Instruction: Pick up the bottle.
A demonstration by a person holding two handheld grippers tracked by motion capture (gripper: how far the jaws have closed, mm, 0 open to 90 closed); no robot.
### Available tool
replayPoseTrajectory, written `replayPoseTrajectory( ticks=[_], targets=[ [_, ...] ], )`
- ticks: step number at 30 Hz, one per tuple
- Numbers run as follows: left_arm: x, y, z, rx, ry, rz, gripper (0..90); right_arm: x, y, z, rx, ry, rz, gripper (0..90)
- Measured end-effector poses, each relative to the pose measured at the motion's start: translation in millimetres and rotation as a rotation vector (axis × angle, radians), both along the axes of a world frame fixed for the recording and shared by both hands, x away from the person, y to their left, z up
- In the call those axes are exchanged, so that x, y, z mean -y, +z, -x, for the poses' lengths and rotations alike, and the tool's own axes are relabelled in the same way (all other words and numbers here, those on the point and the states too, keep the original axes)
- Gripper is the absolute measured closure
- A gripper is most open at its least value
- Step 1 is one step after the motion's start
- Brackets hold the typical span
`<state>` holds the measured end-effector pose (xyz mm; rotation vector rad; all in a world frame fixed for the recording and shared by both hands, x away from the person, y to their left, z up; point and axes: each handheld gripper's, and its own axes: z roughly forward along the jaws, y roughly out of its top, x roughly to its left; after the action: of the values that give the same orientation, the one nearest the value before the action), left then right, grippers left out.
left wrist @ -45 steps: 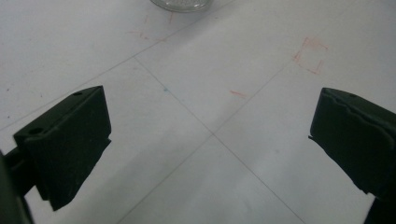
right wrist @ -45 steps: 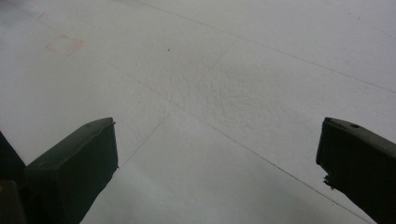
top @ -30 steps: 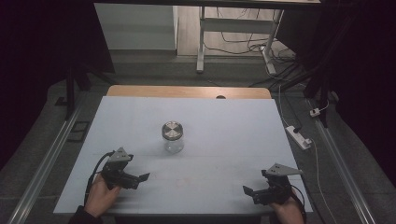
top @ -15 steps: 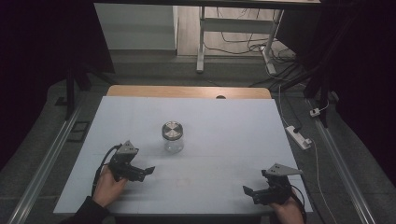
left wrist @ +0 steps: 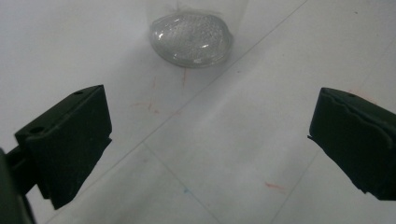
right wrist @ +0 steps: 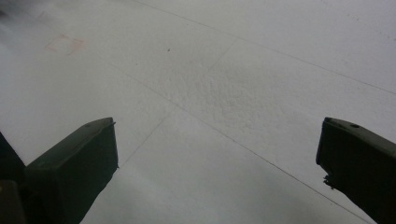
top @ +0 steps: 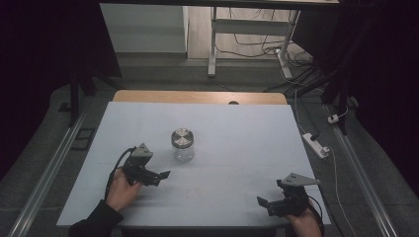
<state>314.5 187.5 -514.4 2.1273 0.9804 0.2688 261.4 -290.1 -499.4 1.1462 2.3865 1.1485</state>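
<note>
A clear glass jar (top: 183, 145) with a round metal lid stands upright near the middle of the white table (top: 237, 133). My left gripper (top: 160, 177) is open, a short way to the jar's left and nearer the front, with nothing between its jaws. In the left gripper view the jar's glass base (left wrist: 190, 38) sits just ahead of the wide-apart jaws. My right gripper (top: 264, 204) rests open near the table's front right corner, far from the jar, over bare tabletop.
A wooden strip (top: 197, 97) runs along the table's far edge. A white power strip (top: 316, 144) lies on the floor to the right. Metal rails (top: 49, 168) flank the table. Desk legs and cables (top: 257, 34) stand beyond.
My left gripper has moved forward and to the right, closer to the jar. The right gripper has stayed put.
</note>
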Motion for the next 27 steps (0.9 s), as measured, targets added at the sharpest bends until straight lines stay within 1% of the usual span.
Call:
replayPoseTrajectory(
  ticks=[5,11,14,20,25,27],
  targets=[
    [8.0,1.7,-7.5,-0.001,-0.015,0.012,0.4,0.0,0.0,0.1,0.0,0.001,0.0,0.0],
    [12.8,3.4,-17.2,0.012,-0.01,0.026,0.6,0.0,0.0,0.1,0.001,0.001,0.0,0.0],
    [16.3,4.0,-21.5,0.017,-0.013,0.023,0.6,0.0,0.0,0.0,0.0,0.001,0.0,0.0],
    [25.6,2.7,-33.0,0.023,-0.033,0.001,0.0,0.0,0.0,0.1,0.0,0.001,0.0,0.0],
    [31.9,1.3,-43.1,0.027,-0.035,-0.006,0.0,0.2,0.0,0.0,-0.001,0.0,-0.001,0.0],
    [34.7,1.0,-47.2,0.036,-0.034,-0.014,0.0,0.1,-0.1,0.1,-0.001,0.001,-0.001,0.0]
  ],
)
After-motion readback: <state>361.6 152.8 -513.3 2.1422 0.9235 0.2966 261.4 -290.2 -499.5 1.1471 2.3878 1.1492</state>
